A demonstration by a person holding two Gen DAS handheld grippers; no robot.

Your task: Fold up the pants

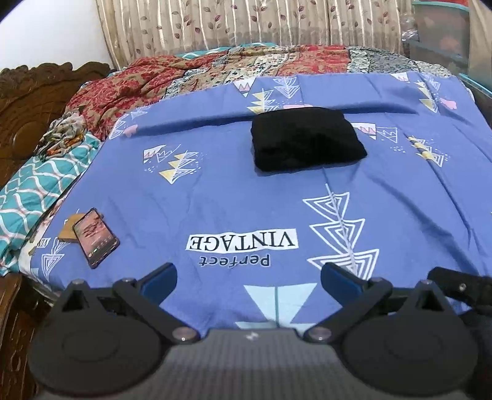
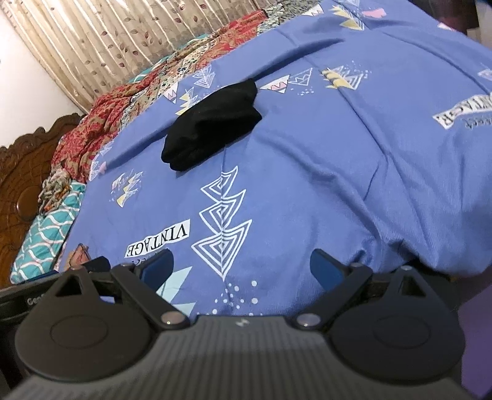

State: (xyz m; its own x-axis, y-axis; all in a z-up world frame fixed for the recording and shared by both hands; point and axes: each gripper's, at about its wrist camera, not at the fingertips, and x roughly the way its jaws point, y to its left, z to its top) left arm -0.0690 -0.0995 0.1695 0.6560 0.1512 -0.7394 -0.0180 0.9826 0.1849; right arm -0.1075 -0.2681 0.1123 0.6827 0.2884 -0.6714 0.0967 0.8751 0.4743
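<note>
Black pants (image 1: 307, 140) lie folded into a small thick bundle on the blue patterned bedsheet (image 1: 233, 200), toward the far middle of the bed. They also show in the right wrist view (image 2: 212, 123), upper left of centre. My left gripper (image 1: 248, 278) is open and empty, held back over the near edge of the bed, well short of the pants. My right gripper (image 2: 241, 266) is open and empty too, also near the bed's front edge and apart from the pants.
A phone (image 1: 96, 237) lies on a tan pad at the sheet's near left. A red patterned quilt (image 1: 129, 83) and teal blanket (image 1: 30, 197) lie along the far and left sides. A carved wooden headboard (image 1: 27, 101) stands left. Curtains (image 1: 246, 21) hang behind.
</note>
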